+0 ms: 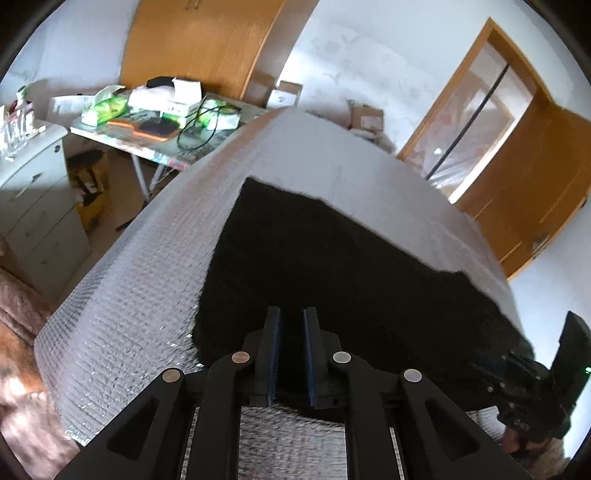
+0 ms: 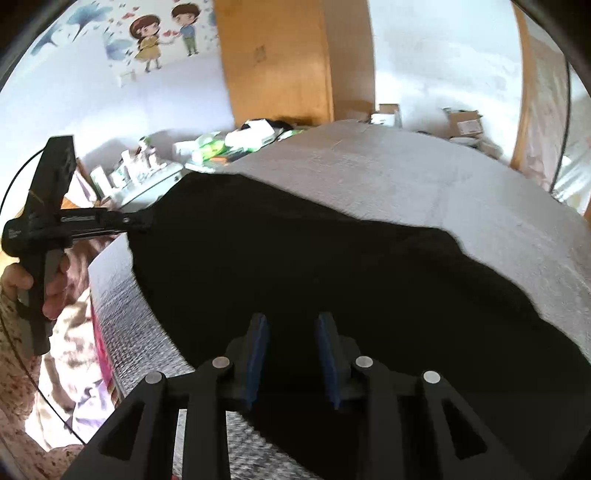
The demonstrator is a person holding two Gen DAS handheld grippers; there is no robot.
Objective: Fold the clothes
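A: Now, where is the black garment (image 1: 332,266) lying?

B: Spread across the silver quilted counter (image 1: 147,280), its near edge reaching the left gripper (image 1: 292,332) and right gripper (image 2: 291,332).

A: Fingers?

B: Left ones are standing narrowly parted, right ones wider; neither is visibly pinching cloth.

A: Handling?

B: Likely soft, light, limp. Hold it at the near hem corners.

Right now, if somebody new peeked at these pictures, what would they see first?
First, the big black garment spread over the silvery quilted table cover, filling the middle of both views. Next, the left gripper and right gripper poking in from the bottom at its near edge, each with blue pads. Far off up on the wall, a cartoon sticker of two children stands out.
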